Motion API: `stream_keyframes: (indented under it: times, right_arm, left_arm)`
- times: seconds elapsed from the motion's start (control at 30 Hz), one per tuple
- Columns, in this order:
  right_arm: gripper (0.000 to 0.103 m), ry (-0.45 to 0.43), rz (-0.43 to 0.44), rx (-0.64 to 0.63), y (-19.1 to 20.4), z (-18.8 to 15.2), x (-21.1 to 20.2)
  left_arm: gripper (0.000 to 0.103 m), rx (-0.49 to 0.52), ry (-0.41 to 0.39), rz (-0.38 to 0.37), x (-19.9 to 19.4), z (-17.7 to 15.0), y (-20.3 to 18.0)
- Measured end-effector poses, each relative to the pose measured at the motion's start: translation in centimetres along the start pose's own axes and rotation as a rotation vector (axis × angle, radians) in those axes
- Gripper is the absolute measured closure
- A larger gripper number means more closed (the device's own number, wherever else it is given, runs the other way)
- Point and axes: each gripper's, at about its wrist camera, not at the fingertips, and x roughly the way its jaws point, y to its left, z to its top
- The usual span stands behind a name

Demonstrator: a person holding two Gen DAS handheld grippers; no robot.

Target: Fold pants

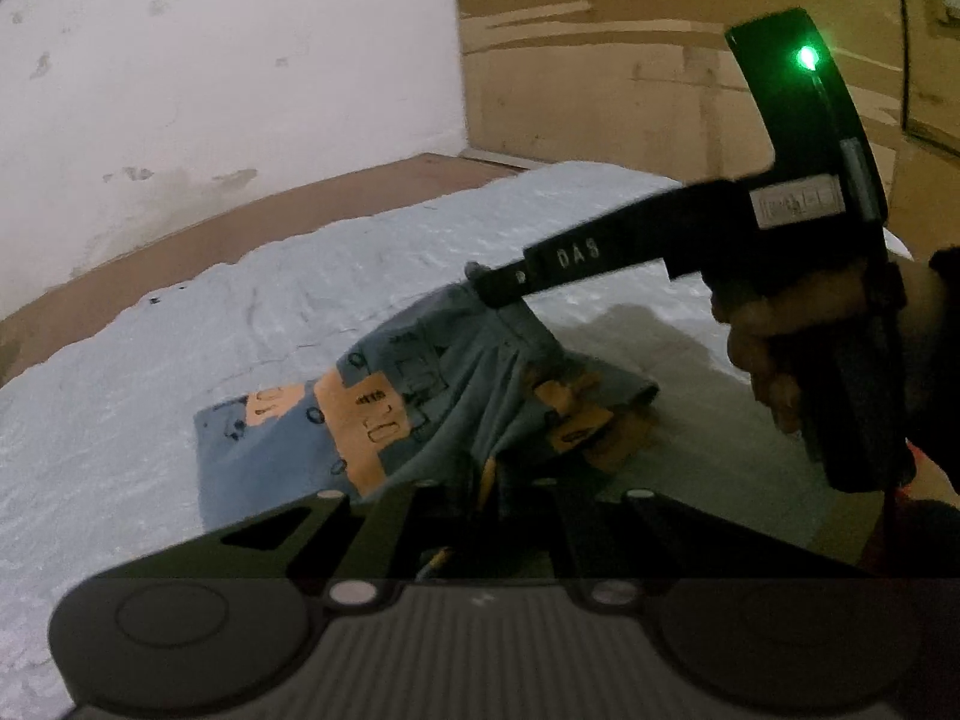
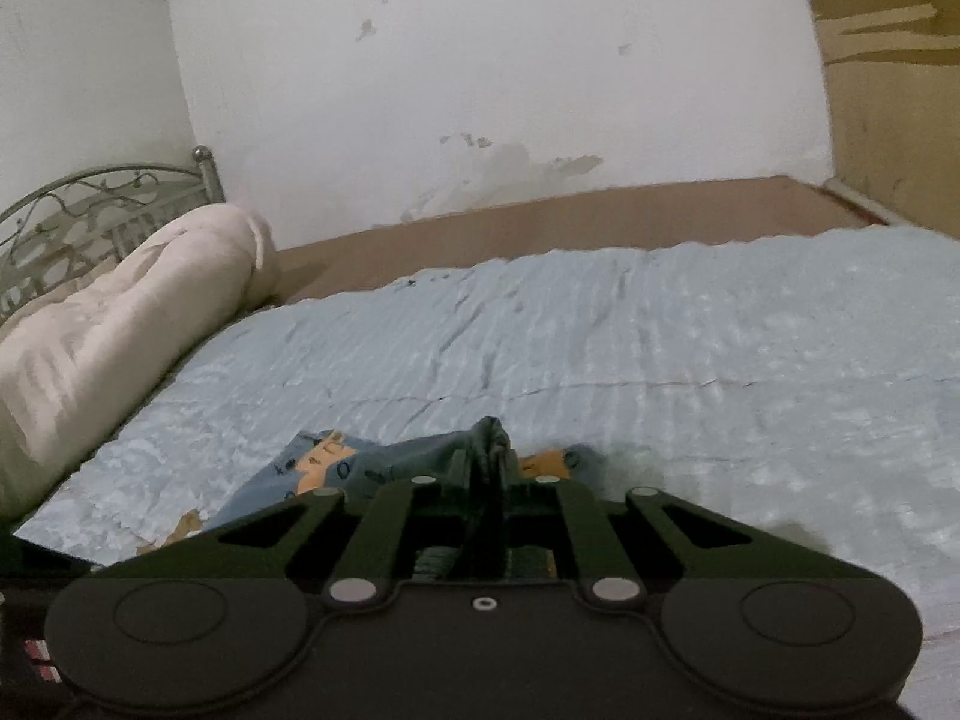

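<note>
pants [image 1: 384, 414]: grey-blue with orange patches, lying partly bunched on the bed [image 1: 180, 312], near its front edge; one flat section to the left, the rest gathered into a peak.
right hand-held gripper [image 1: 480, 282]: closed on a pinch of fabric at the top of the peak, lifting it off the bed; in its own view cloth sits clamped between the fingers [image 2: 498, 456].
left hand-held gripper [image 1: 480, 498]: jaws closed; fabric runs in between them at the near edge, so it looks clamped on the pants.
why: two grip points probably let the cloth be stretched and laid over for a fold.
bed: pale blue textured cover, wrinkled.
pillow [image 2: 120, 312]: cream, at the headboard [image 2: 78, 204], well apart.
risk: bunched folds may carry over.
</note>
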Motion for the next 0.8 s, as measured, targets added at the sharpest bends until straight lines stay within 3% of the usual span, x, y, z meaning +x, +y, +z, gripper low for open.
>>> stream_keyframes:
  times: [0.2, 0.23, 0.3, 0.33, 0.4, 0.5, 0.53, 0.57, 0.67, 0.8]
  right_arm:
    - [0.095, 0.075, -0.060, -0.010, -1.1, -1.7, 1.2]
    - [0.094, 0.077, -0.065, -0.008, -1.2, -2.0, 1.2]
    - [0.092, 0.069, -0.070, 0.003, -1.3, -2.2, 1.0]
    - [0.089, 0.064, -0.077, -0.001, -1.1, -2.2, 1.0]
    - [0.082, 0.057, -0.101, -0.004, -1.0, -2.2, 0.6]
    - [0.052, 0.038, -0.156, 0.014, -0.8, -2.3, -0.5]
    - [0.034, 0.031, -0.176, 0.026, -0.7, -2.5, -1.0]
    - [0.019, 0.024, -0.194, 0.038, -0.6, -2.6, -1.3]
    - [0.002, 0.015, -0.228, 0.069, 0.1, -3.1, -1.9]
    - [0.001, 0.063, -0.299, 0.057, 1.9, -3.7, -1.0]
  left_arm:
    - [0.090, -0.041, 0.052, -0.047, 1.9, -1.2, 0.2]
    - [0.085, -0.055, 0.052, -0.055, 1.7, -1.3, 0.5]
    - [0.062, -0.090, 0.049, -0.066, 1.1, -1.3, 1.1]
    - [0.045, -0.109, 0.043, -0.064, 0.7, -1.3, 1.4]
    - [0.037, -0.158, 0.024, -0.051, -0.3, -1.4, 2.4]
    - [0.020, -0.235, 0.003, -0.009, -1.7, -1.4, 4.0]
    - [0.009, -0.268, -0.008, 0.029, -2.0, -1.3, 4.6]
    - [0.004, -0.302, -0.020, 0.076, -2.4, -1.3, 5.2]
    - [0.000, -0.392, -0.024, 0.185, -2.7, -1.5, 7.1]
    - [0.000, -0.453, 0.065, 0.336, -1.2, -2.1, 9.2]
